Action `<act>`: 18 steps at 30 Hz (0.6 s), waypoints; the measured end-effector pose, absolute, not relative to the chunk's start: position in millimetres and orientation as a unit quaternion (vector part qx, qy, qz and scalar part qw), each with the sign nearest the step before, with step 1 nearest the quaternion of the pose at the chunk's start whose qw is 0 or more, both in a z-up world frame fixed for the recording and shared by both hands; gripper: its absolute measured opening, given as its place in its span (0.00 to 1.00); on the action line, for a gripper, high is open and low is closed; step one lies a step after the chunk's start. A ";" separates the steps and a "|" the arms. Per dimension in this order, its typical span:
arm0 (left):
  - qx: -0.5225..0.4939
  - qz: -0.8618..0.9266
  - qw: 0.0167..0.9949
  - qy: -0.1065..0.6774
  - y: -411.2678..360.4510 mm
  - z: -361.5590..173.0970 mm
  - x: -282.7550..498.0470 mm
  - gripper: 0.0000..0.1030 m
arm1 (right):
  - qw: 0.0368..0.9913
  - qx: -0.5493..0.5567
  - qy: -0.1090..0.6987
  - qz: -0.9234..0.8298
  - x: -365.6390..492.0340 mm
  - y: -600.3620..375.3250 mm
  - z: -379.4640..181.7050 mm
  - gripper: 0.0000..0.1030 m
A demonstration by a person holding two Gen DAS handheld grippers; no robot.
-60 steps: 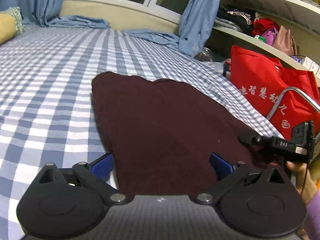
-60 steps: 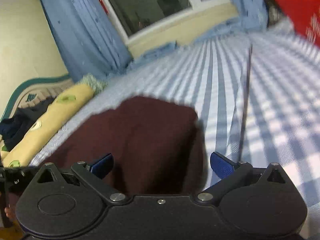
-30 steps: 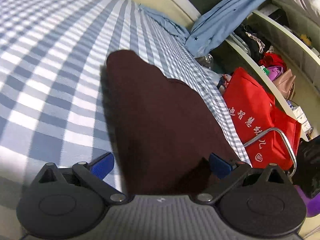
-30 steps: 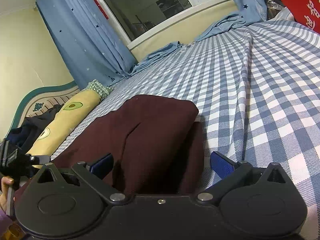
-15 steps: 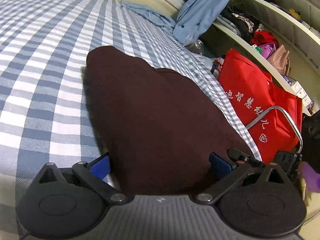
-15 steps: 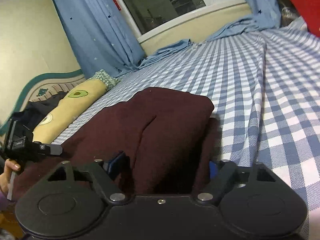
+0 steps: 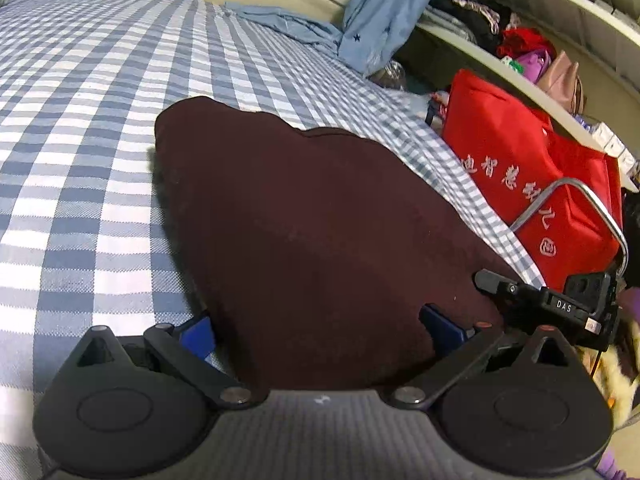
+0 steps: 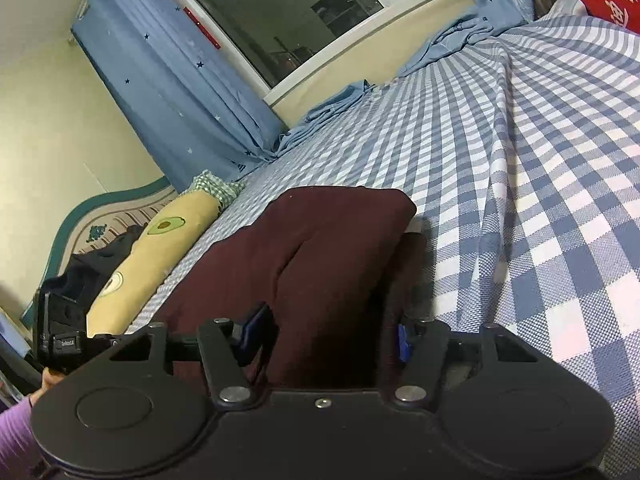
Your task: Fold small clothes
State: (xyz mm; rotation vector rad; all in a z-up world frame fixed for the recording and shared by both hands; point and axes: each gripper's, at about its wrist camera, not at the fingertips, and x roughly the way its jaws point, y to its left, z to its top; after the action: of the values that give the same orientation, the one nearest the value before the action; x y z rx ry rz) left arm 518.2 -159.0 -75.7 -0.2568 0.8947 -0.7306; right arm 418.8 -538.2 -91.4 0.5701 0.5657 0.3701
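A dark maroon garment (image 7: 320, 216) lies spread on the bed (image 7: 80, 128), which is covered with a blue-and-white checked sheet. It sits near the bed's right edge, with its near hem at the edge closest to the person, and part of it is already doubled over: from the right wrist view a folded layer with a soft crease (image 8: 332, 248) rests on top of a lower layer.

The left gripper (image 7: 320, 332) has its fingers spread wide, straddling the near hem without pinching it; the cloth runs between the blue pads (image 7: 198, 336). The right gripper (image 8: 324, 340) has its fingers drawn in partway around the thick near edge of the folded cloth. The pads appear to press the fabric, so I judge it to be pinching the garment, though the contact itself is partly hidden by the cloth.

The garment looks like a soft knit: light, limp, with some bulk where layers stack. It will likely sag and drape once lifted, and layers may slide apart unless all are caught in one pinch. The best holds are probably the two near corners of the hem, taken deep enough to trap every layer, then carried together so the fold lands even.

A red bag (image 7: 532, 172) stands just beside the bed's right edge, and a yellow pillow (image 8: 160, 248) lies along the left.
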 end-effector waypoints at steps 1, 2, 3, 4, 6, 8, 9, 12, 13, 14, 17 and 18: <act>-0.118 -0.346 0.828 0.424 -159.1 -75.2 519.0 1.00 | 0.904 0.276 0.274 0.179 418.4 -538.6 -91.6 0.61; -0.117 -0.347 0.828 0.425 -158.5 -75.3 519.3 1.00 | 0.904 0.276 0.274 0.179 418.4 -537.6 -91.4 0.61; -0.116 -0.347 0.828 0.425 -159.6 -75.5 519.1 1.00 | 0.905 0.274 0.274 0.178 418.5 -537.1 -91.0 0.61; -0.116 -0.347 0.828 0.424 -159.3 -75.5 518.3 1.00 | 0.905 0.273 0.275 0.178 418.1 -539.9 -92.2 0.61; -0.119 -0.347 0.829 0.422 -158.4 -76.0 517.9 1.00 | 0.906 0.270 0.276 0.176 418.6 -539.0 -92.4 0.61; -0.122 -0.348 0.831 0.417 -157.1 -77.1 516.8 1.00 | 0.906 0.270 0.276 0.175 418.5 -539.3 -92.7 0.61; -0.123 -0.348 0.832 0.415 -157.1 -77.8 516.4 1.00 | 0.906 0.269 0.276 0.175 418.6 -538.8 -92.8 0.61; -0.125 -0.348 0.833 0.412 -157.1 -78.3 516.0 1.00 | 0.907 0.267 0.278 0.173 420.4 -537.2 -91.7 0.61; -0.122 -0.348 0.833 0.412 -157.3 -78.0 516.1 1.00 | 0.906 0.267 0.278 0.173 420.7 -537.0 -91.6 0.61; -0.120 -0.348 0.833 0.414 -156.8 -78.5 516.3 1.00 | 0.906 0.268 0.277 0.174 420.5 -537.0 -91.5 0.61; -0.116 -0.339 0.834 0.419 -158.6 -78.0 515.7 1.00 | 0.905 0.268 0.280 0.173 422.4 -537.9 -92.6 0.61; -0.113 -0.334 0.836 0.420 -161.1 -77.3 515.2 1.00 | 0.906 0.268 0.279 0.173 422.5 -537.6 -92.3 0.61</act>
State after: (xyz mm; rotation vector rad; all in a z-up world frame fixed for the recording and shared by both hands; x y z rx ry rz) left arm 515.2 -161.1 -77.3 -0.2399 0.8881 -0.7077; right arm 422.5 -537.6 -92.3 0.5533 0.5772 0.3576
